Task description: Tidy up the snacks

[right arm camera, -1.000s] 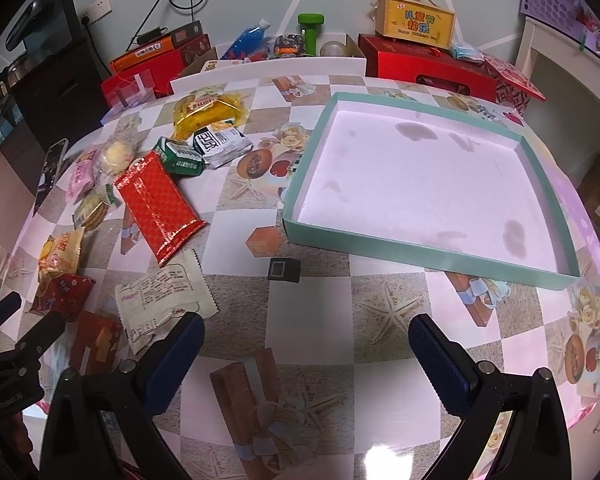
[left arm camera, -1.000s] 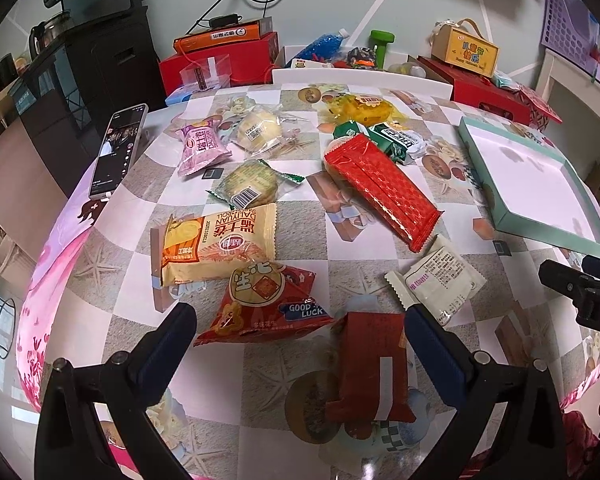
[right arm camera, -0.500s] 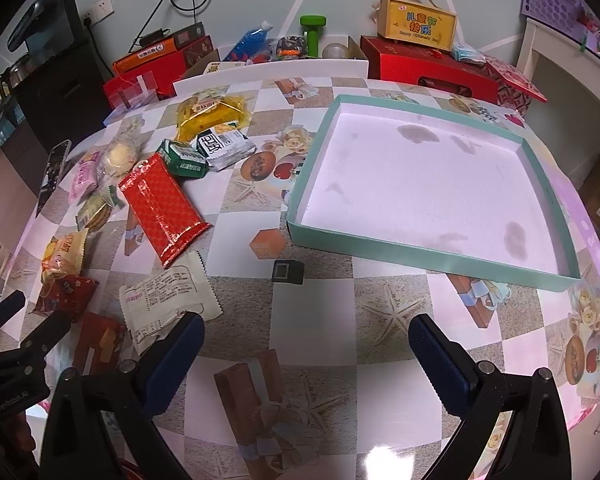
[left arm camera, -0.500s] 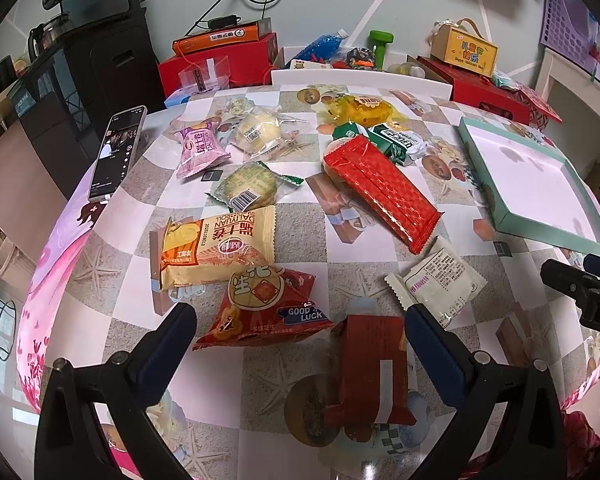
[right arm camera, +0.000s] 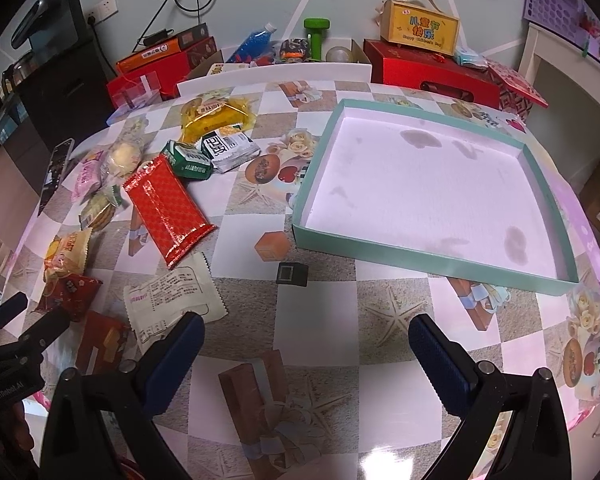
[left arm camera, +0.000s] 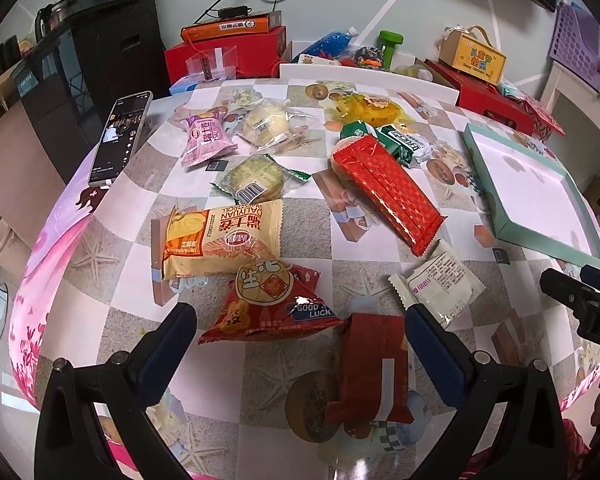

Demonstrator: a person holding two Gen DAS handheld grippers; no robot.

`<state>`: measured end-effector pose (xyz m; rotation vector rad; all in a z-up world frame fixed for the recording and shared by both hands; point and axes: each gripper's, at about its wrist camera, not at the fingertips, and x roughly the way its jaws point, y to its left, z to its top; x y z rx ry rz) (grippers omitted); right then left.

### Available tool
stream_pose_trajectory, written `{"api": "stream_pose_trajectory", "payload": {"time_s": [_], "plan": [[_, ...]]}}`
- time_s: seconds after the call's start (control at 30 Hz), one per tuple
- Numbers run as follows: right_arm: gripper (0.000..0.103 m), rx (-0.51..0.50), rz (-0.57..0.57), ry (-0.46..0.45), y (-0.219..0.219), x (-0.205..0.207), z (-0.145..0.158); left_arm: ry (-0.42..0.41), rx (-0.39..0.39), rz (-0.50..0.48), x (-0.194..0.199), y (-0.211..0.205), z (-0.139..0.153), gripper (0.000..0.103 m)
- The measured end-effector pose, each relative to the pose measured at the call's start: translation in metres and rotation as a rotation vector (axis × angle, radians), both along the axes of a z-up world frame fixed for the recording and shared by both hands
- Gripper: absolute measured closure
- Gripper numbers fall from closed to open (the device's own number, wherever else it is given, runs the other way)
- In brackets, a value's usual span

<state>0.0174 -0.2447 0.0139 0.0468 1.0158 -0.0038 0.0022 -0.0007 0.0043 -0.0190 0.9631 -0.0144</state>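
Observation:
Several snack packs lie scattered on the checkered table. Nearest my open left gripper [left arm camera: 300, 328] are a dark red pack [left arm camera: 374, 364] and a red "Good Luck" bag [left arm camera: 276, 304], with a yellow roll pack [left arm camera: 220, 240] behind. A white sachet [left arm camera: 436, 280] and a long red pack [left arm camera: 386, 192] lie to the right. An empty teal tray [right arm camera: 424, 256] with a white floor sits at the right. My right gripper [right arm camera: 306, 344] hangs open over bare tabletop in front of the tray, holding nothing. The white sachet [right arm camera: 172, 296] lies just beyond its left finger.
A phone [left arm camera: 120, 136] lies near the table's left edge. Green packs [right arm camera: 192, 160], a yellow bag [right arm camera: 216, 116], pink and pale packs [left arm camera: 206, 140] fill the far left half. A small black square [right arm camera: 291, 274] sits before the tray. Red boxes [right arm camera: 432, 72] and clutter line the wall behind.
Both grippers have drifted slightly, so the table appears shifted a little in each view. Neither has taken hold of anything; the snacks lie where they were.

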Motion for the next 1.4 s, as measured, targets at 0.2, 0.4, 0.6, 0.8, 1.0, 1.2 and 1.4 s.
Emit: {"api": "stream_pose_trajectory", "payload": {"time_s": [0.2, 0.4, 0.6, 0.8, 1.0, 1.2, 1.4], "plan": [[0.000, 0.000, 0.000, 0.000, 0.000, 0.000, 0.000, -0.027, -0.012, -0.009, -0.001, -0.001, 0.002, 0.000], [0.000, 0.000, 0.003, 0.002, 0.001, 0.000, 0.001, -0.022, -0.063, -0.010, -0.001, 0.006, 0.000, 0.000], [0.000, 0.030, 0.033, -0.004, 0.010, 0.004, 0.001, 0.010, -0.059, -0.022, -0.005, 0.008, -0.005, 0.000], [0.000, 0.093, 0.103, 0.016, 0.031, 0.016, -0.009, 0.056, -0.031, -0.041, -0.009, 0.007, -0.016, 0.000], [0.000, 0.131, 0.150, 0.061, 0.045, 0.026, -0.023, 0.084, -0.033, -0.092, -0.010, -0.003, -0.020, 0.000], [0.000, 0.128, 0.201, 0.109, 0.061, 0.037, -0.038, 0.115, -0.007, -0.104, -0.005, -0.012, -0.029, 0.000], [0.000, 0.103, 0.243, 0.148, 0.075, 0.046, -0.048, 0.128, -0.001, -0.122, 0.001, -0.019, -0.033, 0.000]]}}
